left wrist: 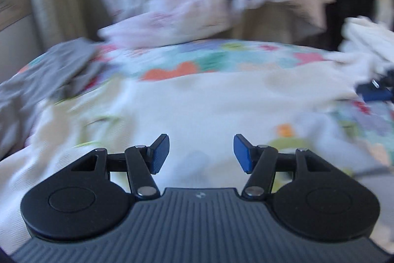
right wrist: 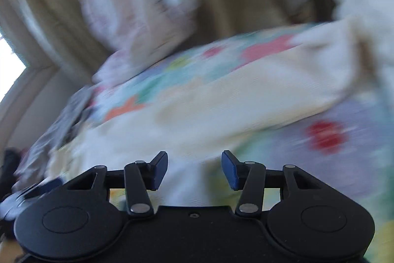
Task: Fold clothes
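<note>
Cream garment [left wrist: 209, 100] spread flat on patterned bedspread [left wrist: 197, 58], both spread-jawed grippers [left wrist: 201, 152] [right wrist: 194, 169] empty above it.

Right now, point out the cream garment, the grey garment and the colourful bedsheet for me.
cream garment [left wrist: 197, 100]: left wrist view, on its flat middle.
grey garment [left wrist: 49, 75]: left wrist view, on its crumpled centre.
colourful bedsheet [right wrist: 327, 137]: right wrist view, on a red flower print.
</note>
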The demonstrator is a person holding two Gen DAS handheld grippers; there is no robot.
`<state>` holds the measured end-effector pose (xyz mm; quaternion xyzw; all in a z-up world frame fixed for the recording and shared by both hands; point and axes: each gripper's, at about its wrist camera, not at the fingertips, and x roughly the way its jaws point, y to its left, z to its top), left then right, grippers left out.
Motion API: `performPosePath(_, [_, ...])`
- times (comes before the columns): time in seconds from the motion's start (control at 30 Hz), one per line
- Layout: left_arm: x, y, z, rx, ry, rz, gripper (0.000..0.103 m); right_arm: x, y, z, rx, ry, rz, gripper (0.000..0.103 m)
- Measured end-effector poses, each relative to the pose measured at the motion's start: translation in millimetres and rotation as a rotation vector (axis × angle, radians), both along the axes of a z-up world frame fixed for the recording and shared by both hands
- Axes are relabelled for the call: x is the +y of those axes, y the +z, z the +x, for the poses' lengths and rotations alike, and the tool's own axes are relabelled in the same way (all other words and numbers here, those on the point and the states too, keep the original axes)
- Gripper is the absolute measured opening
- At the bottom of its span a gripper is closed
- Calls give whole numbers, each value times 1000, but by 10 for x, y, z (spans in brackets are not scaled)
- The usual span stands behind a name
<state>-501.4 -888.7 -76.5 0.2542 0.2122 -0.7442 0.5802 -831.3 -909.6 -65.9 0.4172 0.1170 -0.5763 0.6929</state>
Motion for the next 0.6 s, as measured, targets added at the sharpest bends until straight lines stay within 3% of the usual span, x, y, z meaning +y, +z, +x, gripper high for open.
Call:
performPosePath(0.07, [-73,52,-223,5,-45,-3,57,9,48,-330,-14,-76,-33,54])
performPosePath(0.13, [-149,110,-403,14,-114,14,57,26,57,-585,5,-51,-106,54])
performPosePath(0.27, [-312,121,-659,32,-192,18,57,65,-76,-1053,-57,-180,-175,55])
performPosePath(0.33, [-419,56,-788,66,-198,38,57,-66,-141,-1130,-38,-217,-159,55])
performPosePath(0.4, [-549,-49,-914,75,-187,168,57,-250,-204,-1146,29,-241,-122,55])
performPosePath(0.43, [-579,-99,-965,65,-173,193,57,-332,-232,-1140,51,-236,-102,55])
performPosePath(0.53, [-577,-221,-1090,22,-214,178,57,-516,-299,-1101,68,-200,-87,55])
performPosePath(0.6, [-626,-308,-1110,20,-191,190,57,-614,-318,-1033,99,-213,-86,60])
